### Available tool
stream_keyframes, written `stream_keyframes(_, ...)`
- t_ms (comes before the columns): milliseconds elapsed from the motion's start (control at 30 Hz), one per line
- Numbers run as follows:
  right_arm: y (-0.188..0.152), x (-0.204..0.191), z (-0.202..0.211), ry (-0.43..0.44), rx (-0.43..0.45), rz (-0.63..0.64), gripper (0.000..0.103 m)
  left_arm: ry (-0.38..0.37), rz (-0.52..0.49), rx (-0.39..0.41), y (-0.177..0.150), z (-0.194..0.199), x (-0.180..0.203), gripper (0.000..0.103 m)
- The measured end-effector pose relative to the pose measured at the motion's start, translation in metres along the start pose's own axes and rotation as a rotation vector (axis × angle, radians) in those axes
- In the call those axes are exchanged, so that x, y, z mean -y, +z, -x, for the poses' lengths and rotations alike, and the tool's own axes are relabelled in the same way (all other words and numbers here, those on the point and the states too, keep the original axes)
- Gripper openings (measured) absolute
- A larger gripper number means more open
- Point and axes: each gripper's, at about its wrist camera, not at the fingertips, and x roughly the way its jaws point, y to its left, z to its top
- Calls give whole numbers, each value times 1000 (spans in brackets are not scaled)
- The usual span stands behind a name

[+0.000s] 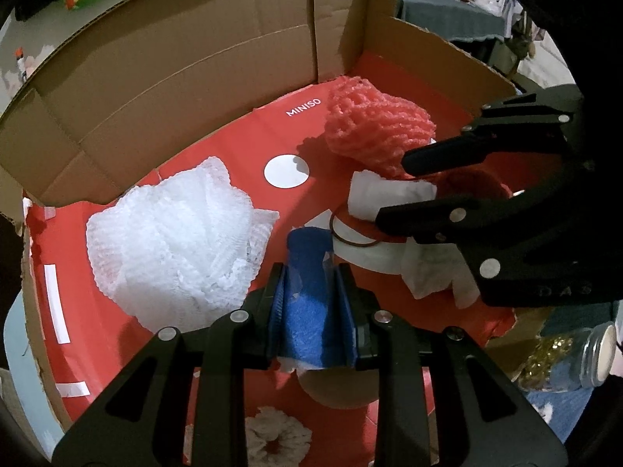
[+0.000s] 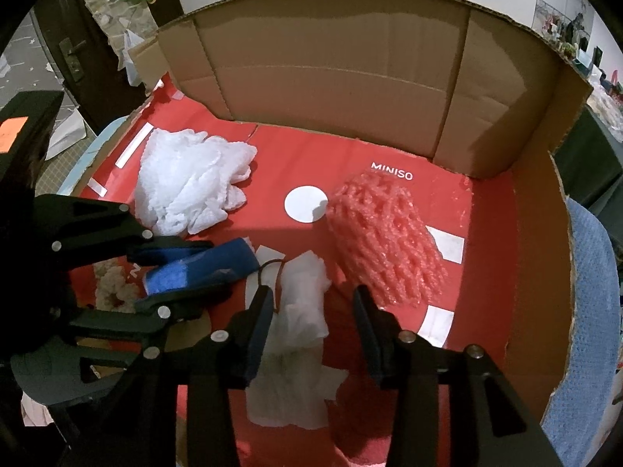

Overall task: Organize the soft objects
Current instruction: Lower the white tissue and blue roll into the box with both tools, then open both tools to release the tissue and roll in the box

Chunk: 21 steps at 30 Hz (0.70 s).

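Note:
My left gripper (image 1: 311, 272) is shut on a blue sponge (image 1: 307, 295) and holds it over the red floor of the cardboard box (image 1: 163, 66); it also shows in the right wrist view (image 2: 218, 272), with the sponge (image 2: 210, 266) between its fingers. My right gripper (image 2: 311, 295) is open over a crumpled white tissue (image 2: 300, 311); in the left wrist view it (image 1: 393, 186) straddles that tissue (image 1: 389, 192). A pink foam net (image 2: 381, 245) lies just right of it. A white foam net (image 2: 190, 190) lies at the left.
A brown hair band (image 1: 350, 229) lies by the tissue. A cream scrunchie (image 1: 278, 438) lies near the box's front. The box walls (image 2: 338, 78) stand at the back and right. A jar (image 1: 576, 358) and blue towel (image 2: 592, 311) are outside on the right.

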Motion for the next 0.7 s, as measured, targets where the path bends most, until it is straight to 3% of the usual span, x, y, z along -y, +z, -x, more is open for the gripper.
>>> stream_keyframes(33,-1,0,1,0,0,1,46,-2,5,1,0,1,-1,38)
stream_keyframes(67,-1,0,1,-2,1,3,46,-5,8,4,0,2,-1,58)
stream_keyframes(100,-1,-1,2,-3,2,4,46,-6,7,18,-1,5,-1,64)
stream_keyframes(167,-1,-2,3,-2,2,8,47,12,-7,56,-1,10,1,65)
stream_keyframes(467,-6,-2,19,-2,29,-4,47,24,2,85,-3,29,5,65)
stream_keyframes(633,-14,-4,41,-5,69,-19,57,25,32,148,-13,60,11,66)
stream_keyframes(700,-18,-6,54,-5,91,-19,59,24,37,178,-17,74,15,72)
